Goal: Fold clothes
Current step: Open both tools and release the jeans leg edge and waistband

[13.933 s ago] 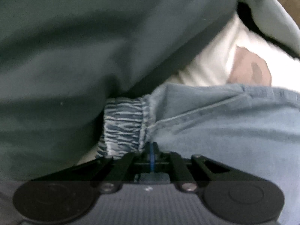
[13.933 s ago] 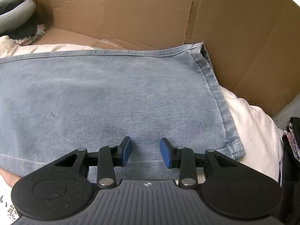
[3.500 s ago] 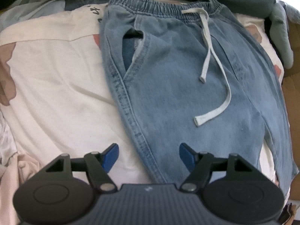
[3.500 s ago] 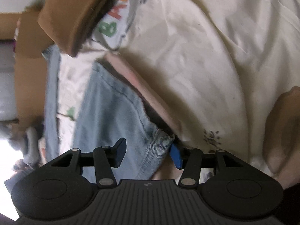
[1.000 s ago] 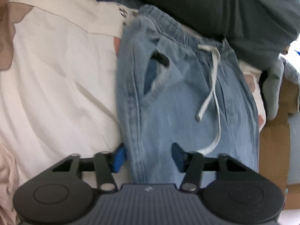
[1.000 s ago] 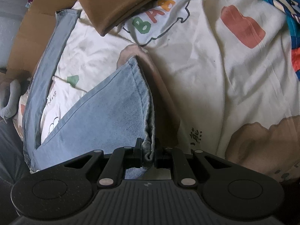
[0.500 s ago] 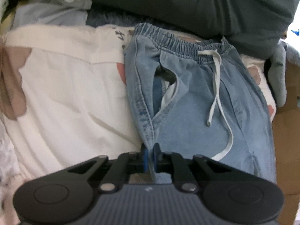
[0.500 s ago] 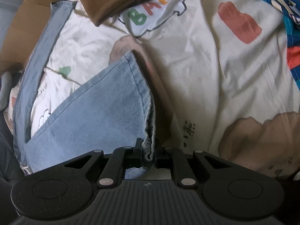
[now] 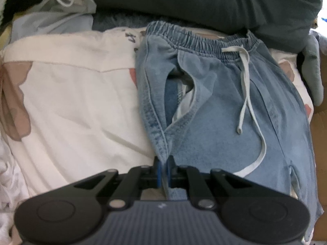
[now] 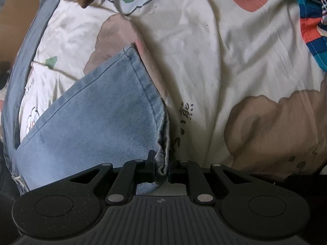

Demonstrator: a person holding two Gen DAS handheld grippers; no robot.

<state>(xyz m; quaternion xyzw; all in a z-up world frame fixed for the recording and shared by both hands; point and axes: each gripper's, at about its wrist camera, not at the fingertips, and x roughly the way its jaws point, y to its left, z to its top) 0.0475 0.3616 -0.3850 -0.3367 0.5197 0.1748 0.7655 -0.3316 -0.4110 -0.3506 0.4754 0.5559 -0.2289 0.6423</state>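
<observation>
Light-blue jeans [image 9: 235, 110] flat on bedsheet [image 9: 77, 102], waistband twd far edge; left hand-held gripper [image 9: 163, 168] just closed, pinching side seam below pocket; right hand-held gripper [image 10: 161, 166] clamped on bunched leg hem [image 10: 162, 161], w/ printed sheet beneath

the left tongs [image 9: 163, 170] have matte black linkage arms ending in blue pads, with two round silver screws at about 7 and 5 o'clock below the tips. large black discs flank a ribbed grey body bearing a small pale mark. the right tongs [image 10: 160, 166] share the same build, though their tips look black and the discs are dust-flecked.
</observation>
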